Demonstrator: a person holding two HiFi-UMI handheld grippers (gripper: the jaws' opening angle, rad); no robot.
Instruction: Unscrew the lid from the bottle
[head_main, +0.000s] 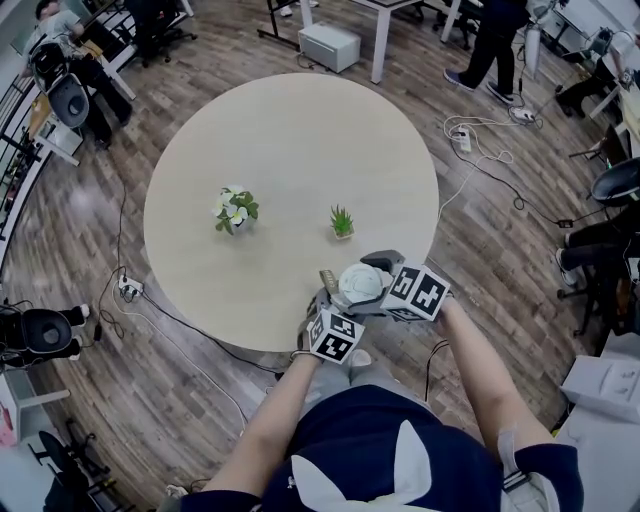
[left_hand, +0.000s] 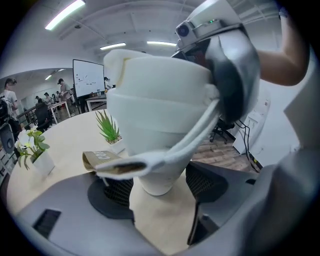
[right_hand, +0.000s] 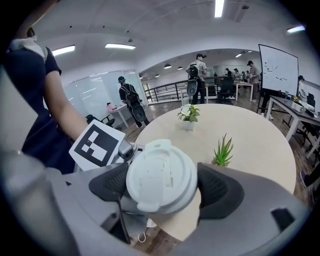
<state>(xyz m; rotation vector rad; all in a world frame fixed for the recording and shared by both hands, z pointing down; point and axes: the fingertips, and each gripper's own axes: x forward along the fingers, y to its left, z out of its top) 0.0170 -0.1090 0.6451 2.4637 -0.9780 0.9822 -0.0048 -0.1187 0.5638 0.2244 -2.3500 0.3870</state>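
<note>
A white bottle (head_main: 358, 285) is held over the near edge of the round table (head_main: 290, 130). In the left gripper view its body (left_hand: 155, 110) stands upright, and my left gripper (left_hand: 157, 186) is shut on its narrow base. A white carry strap with a brown tag (left_hand: 102, 159) hangs across its front. The right gripper view looks down on the white lid (right_hand: 160, 181), with my right gripper (right_hand: 162, 186) shut on it, one pad on each side. In the head view the left gripper (head_main: 340, 305) and right gripper (head_main: 372, 275) meet at the bottle.
A small pot of white flowers (head_main: 235, 210) and a small green plant (head_main: 342, 222) stand mid-table, beyond the bottle. Cables and a power strip (head_main: 130, 288) lie on the wooden floor. People and desks ring the room's edges.
</note>
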